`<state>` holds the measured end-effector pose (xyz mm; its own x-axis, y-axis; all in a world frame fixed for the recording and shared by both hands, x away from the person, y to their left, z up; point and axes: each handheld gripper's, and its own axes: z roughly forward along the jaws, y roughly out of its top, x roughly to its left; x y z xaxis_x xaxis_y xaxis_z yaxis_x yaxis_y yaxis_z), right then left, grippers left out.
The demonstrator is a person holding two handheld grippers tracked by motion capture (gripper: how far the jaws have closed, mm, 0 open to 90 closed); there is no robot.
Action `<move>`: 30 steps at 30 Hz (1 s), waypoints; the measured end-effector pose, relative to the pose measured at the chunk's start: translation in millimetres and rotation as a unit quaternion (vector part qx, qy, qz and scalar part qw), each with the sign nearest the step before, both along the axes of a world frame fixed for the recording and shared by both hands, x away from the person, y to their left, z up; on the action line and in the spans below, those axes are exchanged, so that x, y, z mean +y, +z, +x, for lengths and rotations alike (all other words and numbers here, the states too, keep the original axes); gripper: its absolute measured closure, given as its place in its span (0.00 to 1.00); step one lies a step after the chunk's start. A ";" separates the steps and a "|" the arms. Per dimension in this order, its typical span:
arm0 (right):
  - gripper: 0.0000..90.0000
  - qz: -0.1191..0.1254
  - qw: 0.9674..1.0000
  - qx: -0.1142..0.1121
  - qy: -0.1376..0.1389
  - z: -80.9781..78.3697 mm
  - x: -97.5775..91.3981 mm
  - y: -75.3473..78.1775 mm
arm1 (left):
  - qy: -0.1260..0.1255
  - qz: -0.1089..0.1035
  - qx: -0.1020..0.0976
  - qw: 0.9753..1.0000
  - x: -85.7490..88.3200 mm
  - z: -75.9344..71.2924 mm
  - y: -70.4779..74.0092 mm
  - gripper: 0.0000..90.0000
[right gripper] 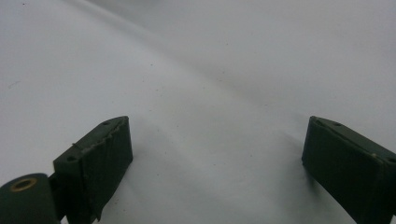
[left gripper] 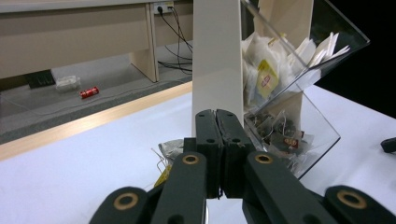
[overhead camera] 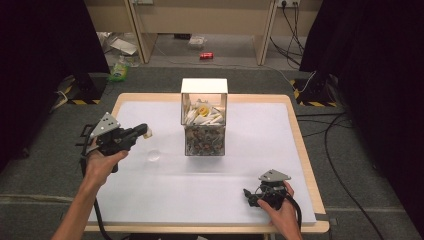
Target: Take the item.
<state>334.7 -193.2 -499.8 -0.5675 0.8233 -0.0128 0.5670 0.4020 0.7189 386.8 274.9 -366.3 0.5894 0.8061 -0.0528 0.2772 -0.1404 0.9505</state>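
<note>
A clear two-tier dispenser box (overhead camera: 204, 120) with a white top stands at the middle of the table; its upper tier holds white and yellow tea bags (left gripper: 264, 74), its lower tier darker sachets (left gripper: 280, 135). My left gripper (overhead camera: 144, 131) hovers left of the box, its jaws pressed together (left gripper: 216, 114). A small tea bag (overhead camera: 148, 133) hangs at its tip, and the bag with its string and yellow tag (left gripper: 169, 150) dangles just below the jaws. My right gripper (overhead camera: 248, 196) rests low at the front right, open over the bare white surface (right gripper: 215, 149), with nothing between its fingers.
A small clear round object (overhead camera: 153, 155) sits on the white table cover (overhead camera: 250, 165) below the left gripper's tip. Beyond the table's far edge are desk legs, cables, a red can (overhead camera: 206, 55) and a green bottle (overhead camera: 119, 70) on the floor.
</note>
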 end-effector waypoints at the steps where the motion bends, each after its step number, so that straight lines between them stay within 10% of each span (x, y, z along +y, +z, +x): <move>1: 0.10 0.000 1.000 0.000 0.000 0.0 0.0 0.0 | 0.001 0.000 0.002 1.000 0.3 0.6 -2.4 0.97; 30: 0.10 -0.001 1.000 0.000 0.001 0.0 -0.1 0.0 | 0.038 0.043 0.034 0.998 -4.9 15.2 -55.2 0.97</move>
